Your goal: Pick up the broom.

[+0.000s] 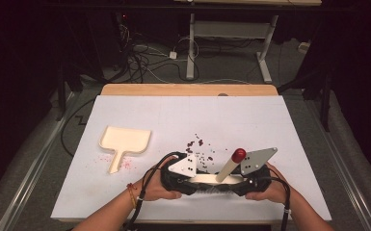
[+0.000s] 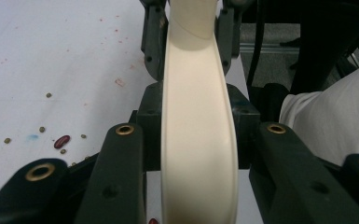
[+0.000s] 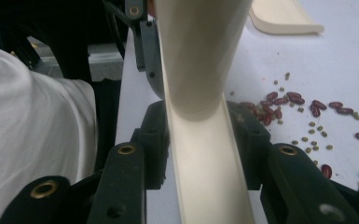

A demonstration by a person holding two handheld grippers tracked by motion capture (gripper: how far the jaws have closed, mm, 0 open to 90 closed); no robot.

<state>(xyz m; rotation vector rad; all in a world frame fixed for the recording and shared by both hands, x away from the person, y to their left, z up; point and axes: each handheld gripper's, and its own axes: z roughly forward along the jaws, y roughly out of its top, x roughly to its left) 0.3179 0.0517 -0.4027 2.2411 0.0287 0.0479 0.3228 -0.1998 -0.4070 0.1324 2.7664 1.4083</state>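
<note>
Red beans [image 1: 200,149] scattered, cream dustpan [image 1: 124,142] apart

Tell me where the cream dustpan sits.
In the high view the cream dustpan lies flat on the white table's left half, apart from the scattered beans to its right.

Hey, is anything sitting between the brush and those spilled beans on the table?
Nothing visible does. Only bare white table lies between the brush and the beans just beyond it; the dustpan lies well off to the left.

A lab: dark curtains, tangled floor cables [image 1: 139,60] and a white-topped test table [image 1: 250,120].
</note>
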